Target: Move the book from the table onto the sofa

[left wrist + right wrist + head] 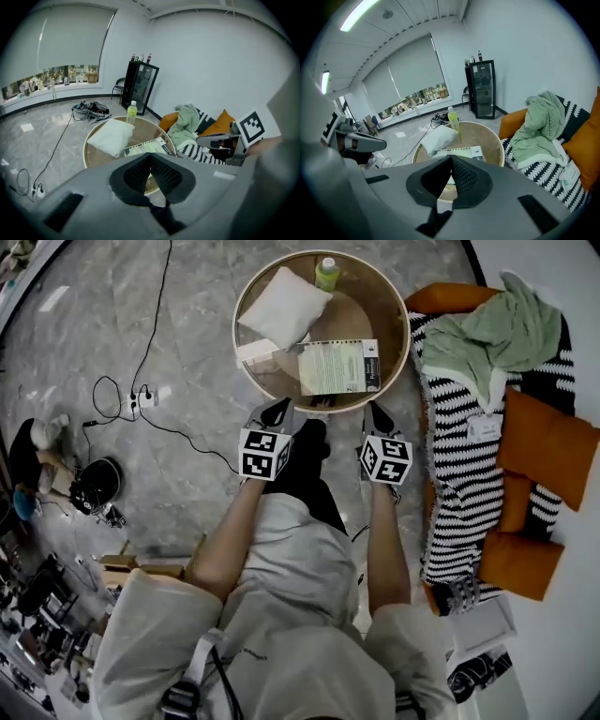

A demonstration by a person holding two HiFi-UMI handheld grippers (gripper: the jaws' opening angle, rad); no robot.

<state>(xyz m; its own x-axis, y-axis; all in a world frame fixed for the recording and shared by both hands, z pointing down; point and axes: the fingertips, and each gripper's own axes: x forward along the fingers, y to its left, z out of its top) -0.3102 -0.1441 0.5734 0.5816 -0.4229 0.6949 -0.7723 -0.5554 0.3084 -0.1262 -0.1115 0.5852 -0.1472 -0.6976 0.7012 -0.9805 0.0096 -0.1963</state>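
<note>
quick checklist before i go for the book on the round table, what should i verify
1. Book clear on top: ok, it lies flat on the round table with nothing on it.
2. Left tool open: not ok, jaws together, empty.
3. Right tool open: not ok, jaws together, empty.
4. Tools at the book: not ok, both hang at the table's near edge, apart from it.
5. Free spot on the sofa: ok, striped cover bare below the green blanket.
6. Pillow touching the book: cannot tell.
</note>
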